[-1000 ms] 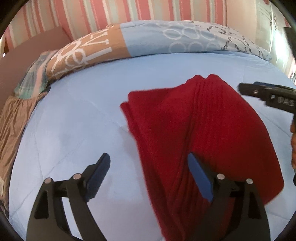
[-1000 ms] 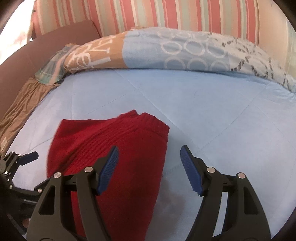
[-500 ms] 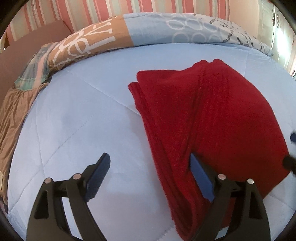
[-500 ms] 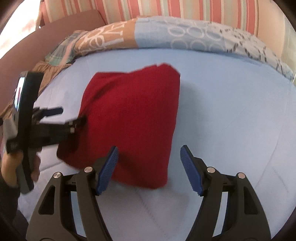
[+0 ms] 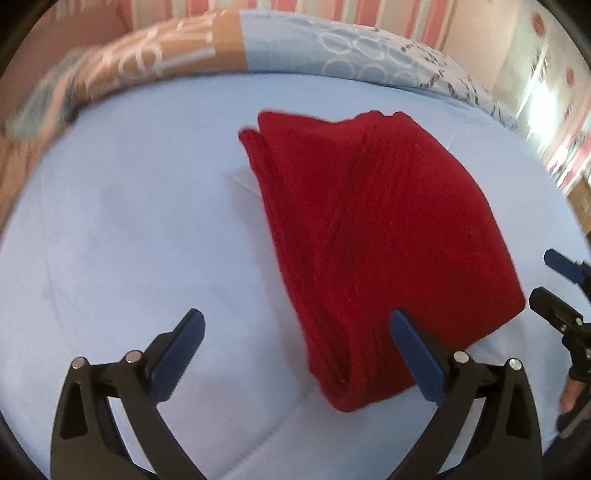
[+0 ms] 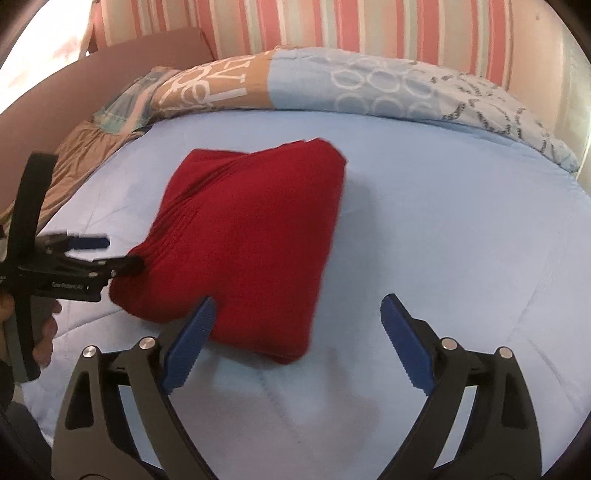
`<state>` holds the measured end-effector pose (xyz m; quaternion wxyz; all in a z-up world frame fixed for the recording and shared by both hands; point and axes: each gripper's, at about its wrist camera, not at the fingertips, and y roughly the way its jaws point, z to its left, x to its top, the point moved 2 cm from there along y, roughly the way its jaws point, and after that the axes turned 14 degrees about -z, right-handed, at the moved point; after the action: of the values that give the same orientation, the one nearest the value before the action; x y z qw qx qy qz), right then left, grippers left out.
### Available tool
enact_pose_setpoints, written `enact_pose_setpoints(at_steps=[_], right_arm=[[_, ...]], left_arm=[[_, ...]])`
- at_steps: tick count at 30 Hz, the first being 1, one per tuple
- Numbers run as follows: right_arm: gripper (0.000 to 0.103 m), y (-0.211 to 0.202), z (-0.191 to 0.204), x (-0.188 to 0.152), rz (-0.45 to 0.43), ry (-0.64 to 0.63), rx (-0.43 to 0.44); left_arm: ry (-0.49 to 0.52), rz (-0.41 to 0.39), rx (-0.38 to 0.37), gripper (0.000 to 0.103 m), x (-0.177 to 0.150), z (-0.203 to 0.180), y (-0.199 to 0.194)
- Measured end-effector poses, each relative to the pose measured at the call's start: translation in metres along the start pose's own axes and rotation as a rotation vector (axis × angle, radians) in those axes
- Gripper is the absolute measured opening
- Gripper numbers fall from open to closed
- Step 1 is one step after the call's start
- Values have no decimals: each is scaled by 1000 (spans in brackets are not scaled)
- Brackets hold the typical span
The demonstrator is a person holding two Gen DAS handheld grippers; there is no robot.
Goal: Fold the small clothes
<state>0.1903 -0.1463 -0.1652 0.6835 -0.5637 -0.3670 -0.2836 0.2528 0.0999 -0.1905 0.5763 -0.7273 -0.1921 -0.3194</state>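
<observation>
where the pale blue bed (image 6: 424, 206) lies smooth, a folded red knit garment (image 6: 255, 236) sits flat on it, a thick stack w/ ribbed texture, layered edges showing on the side nearest the left gripper (image 5: 295, 354). that gripper's jaws are opening; in its own view one blue pad overlaps the garment's near corner, the other is over bare sheet, nothing clamped. in the right wrist view its tips sit right at the garment's left corner; can't tell if touching. the right gripper (image 6: 297, 347) is opening too, jaws spread, left pad over the garment's near edge, right pad over sheet, not gripping. a rolled patterned duvet (image 6: 332, 85) lies along the far side of the bed, striped wall (image 6: 332, 26) behind.
</observation>
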Motion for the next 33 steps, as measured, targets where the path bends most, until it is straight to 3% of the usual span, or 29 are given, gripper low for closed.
enact_pose_setpoints(at_steps=[5, 18, 25, 28, 33], right_arm=[[91, -2, -7, -2, 14, 12, -16], [91, 15, -19, 3, 36, 59, -13], [91, 37, -36, 16, 32, 116, 9], [92, 58, -45, 31, 25, 216, 76], [92, 100, -44, 45, 95, 244, 124]], left_arm=[[-130, 60, -91, 101, -9, 1, 17], [-128, 82, -192, 101, 1, -23, 45], [-28, 56, -160, 100, 4, -37, 52], [-27, 55, -156, 100, 3, -36, 54], [-14, 57, -137, 100, 4, -40, 53]])
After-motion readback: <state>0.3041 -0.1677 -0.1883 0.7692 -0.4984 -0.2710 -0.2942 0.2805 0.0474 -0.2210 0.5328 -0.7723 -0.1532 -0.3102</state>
